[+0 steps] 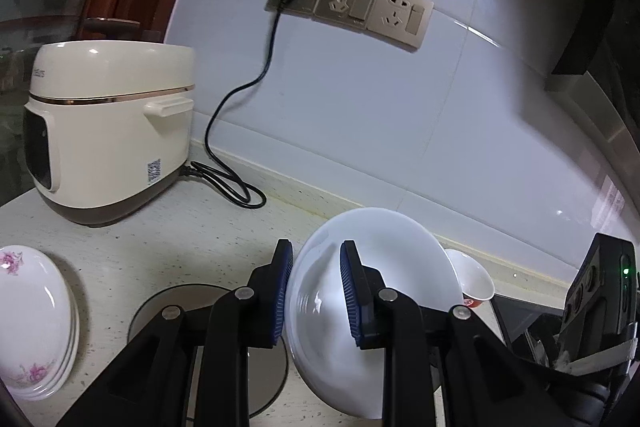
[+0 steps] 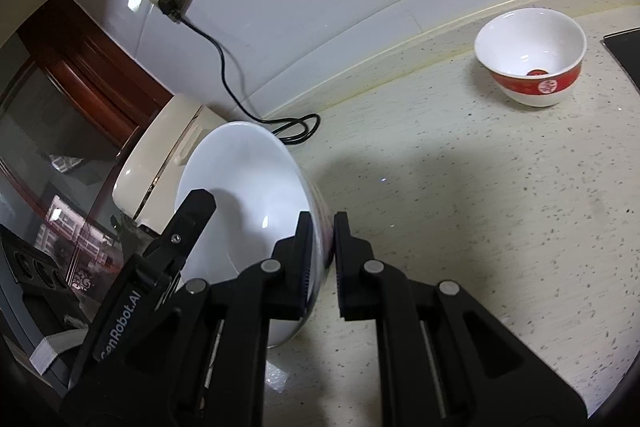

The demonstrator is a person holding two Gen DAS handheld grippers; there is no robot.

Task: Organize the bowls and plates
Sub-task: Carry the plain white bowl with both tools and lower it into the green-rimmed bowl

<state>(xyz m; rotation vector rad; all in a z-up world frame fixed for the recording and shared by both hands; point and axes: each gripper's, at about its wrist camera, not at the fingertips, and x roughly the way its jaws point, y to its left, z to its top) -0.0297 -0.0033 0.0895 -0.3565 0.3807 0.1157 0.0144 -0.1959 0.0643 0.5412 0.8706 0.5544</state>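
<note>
Both tongs grip one white bowl (image 1: 384, 311): the left tongs (image 1: 316, 291) and the right tongs (image 2: 322, 259) each pinch its rim, holding it tilted above the counter (image 2: 460, 227). A red-banded bowl (image 2: 530, 57) sits near the counter's back edge, flowered plates (image 1: 34, 319) beside a rice cooker (image 1: 108, 131).

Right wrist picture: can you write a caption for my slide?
Both grippers clamp a tilted white bowl above the speckled counter; a red-banded bowl waits behind.

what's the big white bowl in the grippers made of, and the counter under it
The big white bowl: looks like glazed ceramic or porcelain, smooth and glossy with sharp highlights, though opal glass can't be ruled out. The counter: looks like polished stone or a quartz composite, cream with fine dark specks and a soft sheen.
</note>
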